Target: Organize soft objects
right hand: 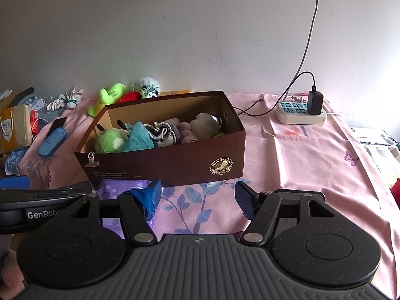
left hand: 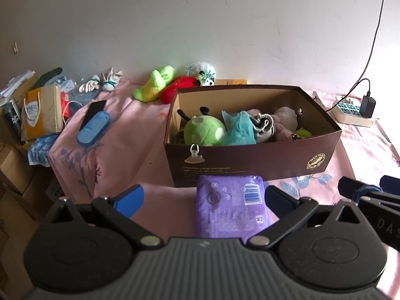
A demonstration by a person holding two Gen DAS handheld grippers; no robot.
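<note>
A pink floral bedsheet [right hand: 312, 155] under a plain white wall [right hand: 175, 37] carries a brown cardboard box [left hand: 250, 157] of plush toys, while both the left gripper [left hand: 203, 197] and the right gripper [right hand: 197, 195] stand spread apart, holding nothing.

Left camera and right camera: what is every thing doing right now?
brown box: open, part filled with soft toys
purple pack: flat on the cloth, between the open fingers
left gripper: open
right gripper: open, empty
charger: plugged into the power strip
lime plush: outside the box
</note>
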